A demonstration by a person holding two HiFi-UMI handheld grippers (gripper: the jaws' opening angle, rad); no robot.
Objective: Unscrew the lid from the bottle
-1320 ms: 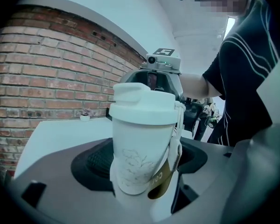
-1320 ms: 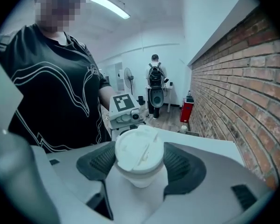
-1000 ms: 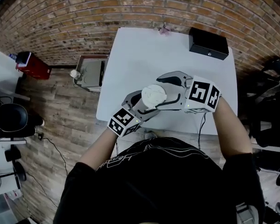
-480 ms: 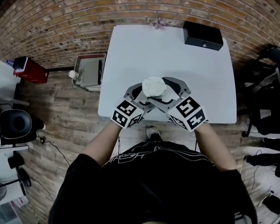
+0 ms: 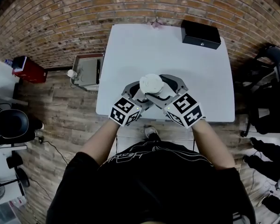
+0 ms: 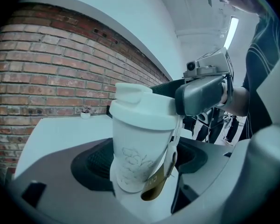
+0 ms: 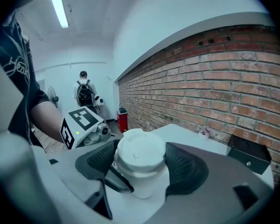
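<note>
The bottle stands well apart from the black box, on the person's side of it, over the part of the desk farthest from the box; whether its base rests on the desk cannot be told. The left gripper reaches in from the side turned away from the black box, and its fingers are clenched on the bottle's white body, below the rim, with a strap and gold tag hanging beside it. The right gripper comes in from the side nearer the black box. Its fingers have just been closing and now sit against both sides of the white lid, grasping it.

The step in hand appears to be the start of a twist: body braced, lid freshly gripped. The next move seems to call for the right gripper to roll about the lid's axis while the left keeps the body from turning. The grip should stay firm enough not to slip on the smooth rim, and the lid level so the thread does not bind.
</note>
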